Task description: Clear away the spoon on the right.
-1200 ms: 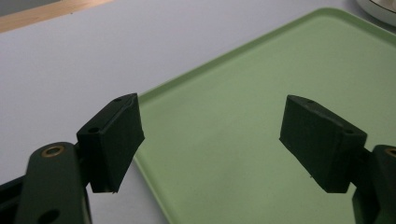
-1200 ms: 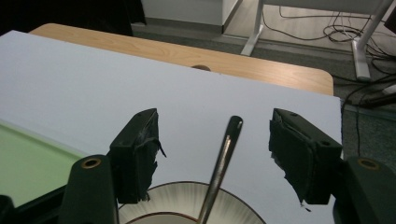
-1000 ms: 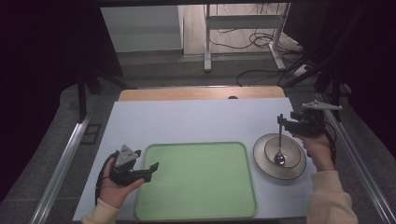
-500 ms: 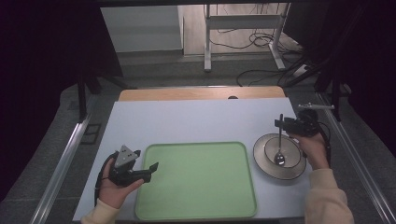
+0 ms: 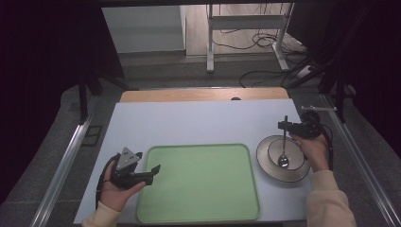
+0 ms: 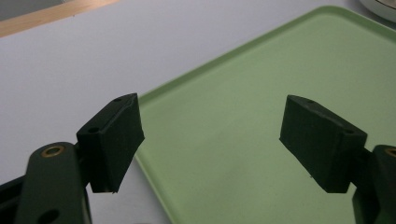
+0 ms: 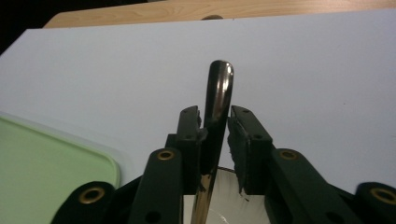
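At the left edge of the green tray (image 5: pixel 198 182), the left gripper (image 5: pixel 152 172) rests in the person's left hand (image 5: pixel 116 189), low over the pale table (image 5: pixel 189 120), its jaws spread wide and holding nothing; the grey three-cornered plate on top of it sits just left of the tray's rim. In the left gripper view the two black pads (image 6: pixel 114 140) stand well apart, one over the table just outside the tray's left border, the other over the tray's bare green floor (image 6: pixel 243 130). The tray itself lies flat near the table's front edge. Just right of the tray, and not touching it, stands a round bowl (image 5: pixel 283 158) with a broad rim. A metal spoon (image 5: pixel 283 151) stands nearly upright in it, its scoop down in the hollow of the bowl and its handle rising above the side farther from the tray's front. The right gripper (image 5: pixel 285 125), held in the right hand (image 5: pixel 314 149) to the right of the bowl, has its jaws closed on the upper part of that handle. In the right gripper view the handle's rounded tip (image 7: pixel 219 88) pokes up between the two pads (image 7: pixel 189 128), which press it from both sides, and the tray's corner (image 7: pixel 56 172) shows at lower left.
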`<action>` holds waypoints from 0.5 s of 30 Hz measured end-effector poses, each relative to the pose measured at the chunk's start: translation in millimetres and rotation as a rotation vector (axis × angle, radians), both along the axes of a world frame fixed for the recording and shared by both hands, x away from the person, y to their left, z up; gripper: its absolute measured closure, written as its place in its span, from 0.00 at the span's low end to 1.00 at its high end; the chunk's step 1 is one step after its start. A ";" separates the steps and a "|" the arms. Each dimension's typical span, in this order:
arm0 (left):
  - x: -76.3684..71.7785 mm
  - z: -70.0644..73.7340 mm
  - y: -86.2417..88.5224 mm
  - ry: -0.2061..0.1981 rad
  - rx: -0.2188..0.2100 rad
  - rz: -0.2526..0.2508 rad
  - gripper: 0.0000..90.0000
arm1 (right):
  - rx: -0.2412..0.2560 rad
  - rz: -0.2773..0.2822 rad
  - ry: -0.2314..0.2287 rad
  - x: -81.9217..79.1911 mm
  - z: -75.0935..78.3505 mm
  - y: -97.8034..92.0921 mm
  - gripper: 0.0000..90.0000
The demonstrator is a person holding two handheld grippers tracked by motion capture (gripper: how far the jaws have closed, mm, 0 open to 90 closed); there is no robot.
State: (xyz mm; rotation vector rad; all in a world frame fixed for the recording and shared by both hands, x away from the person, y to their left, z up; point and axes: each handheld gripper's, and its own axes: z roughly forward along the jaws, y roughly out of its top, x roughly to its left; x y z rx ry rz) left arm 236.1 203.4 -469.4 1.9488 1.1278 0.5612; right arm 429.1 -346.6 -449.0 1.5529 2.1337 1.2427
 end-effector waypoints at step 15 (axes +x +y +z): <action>1.2 -0.9 0.9 0.001 0.001 0.001 0.23 | 0.051 -0.027 -0.062 -10.7 18.5 -8.5 0.98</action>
